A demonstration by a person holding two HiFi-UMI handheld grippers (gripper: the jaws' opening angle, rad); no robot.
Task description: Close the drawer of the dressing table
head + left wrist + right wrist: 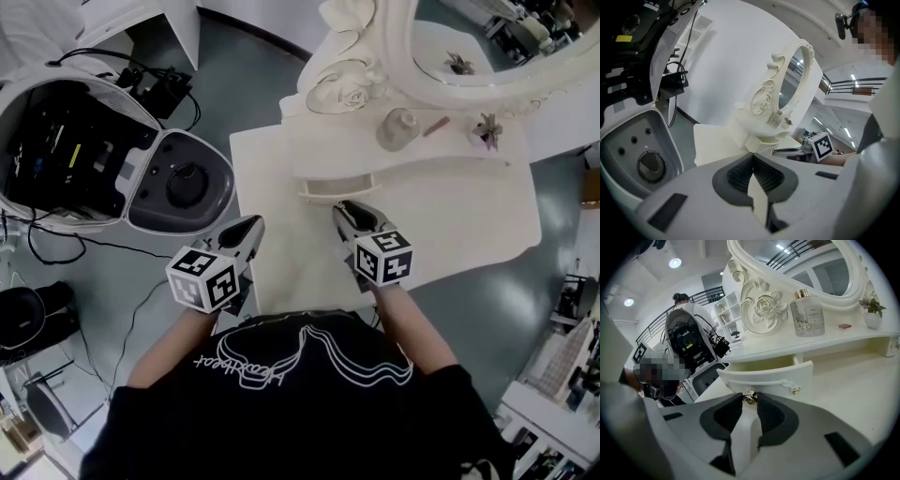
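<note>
The white dressing table (450,202) has a small curved drawer (337,187) standing open under its raised shelf. In the right gripper view the drawer front (773,376) carries two gold knobs. My right gripper (750,398) is shut on the left knob (750,395), which sits between its fingertips. From the head view, that right gripper (345,208) points at the drawer from the front. My left gripper (255,225) hovers over the table's left part, shut and holding nothing. In the left gripper view, the left gripper (753,157) points toward the drawer (764,140).
An oval carved mirror (487,47) rises behind the shelf, which holds a glass bottle (398,128) and a small potted plant (487,129). A white and grey machine (178,183) with cables stands on the floor at the left of the table.
</note>
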